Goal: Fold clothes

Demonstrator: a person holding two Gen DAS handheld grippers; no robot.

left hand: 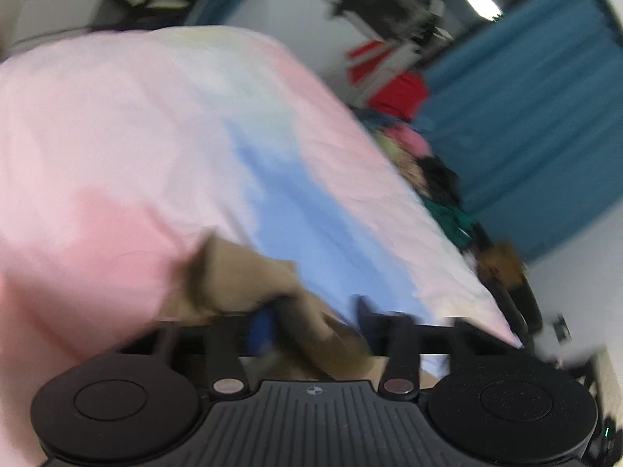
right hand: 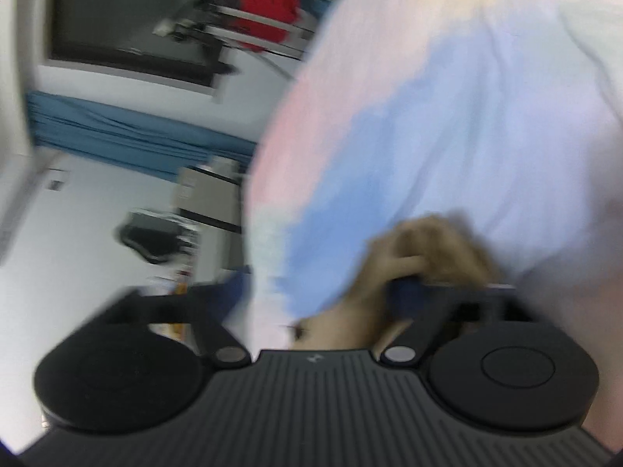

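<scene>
We see a tan garment (left hand: 249, 272) bunched right at both tools, lying on a sheet (left hand: 136, 136) dyed pink, white and pale blue that fills most of each view. In the left wrist view the tan cloth runs down between the blue-padded fingers (left hand: 261, 329) of the left gripper (left hand: 311, 325), whose jaws stand apart; the blur keeps us from telling whether a pad touches the cloth. In the right wrist view the right gripper (right hand: 321, 292) is spread wide, and the tan cloth (right hand: 424, 257) sits bunched by its right finger (right hand: 405, 295), with the left one off the sheet's edge. Beyond the sheet lie a pile of coloured clothes (left hand: 416, 155), a blue curtain (left hand: 525, 116) and something red (right hand: 268, 4). We can read no writing or label anywhere; a small round mark on each tool's body is too blurred.
</scene>
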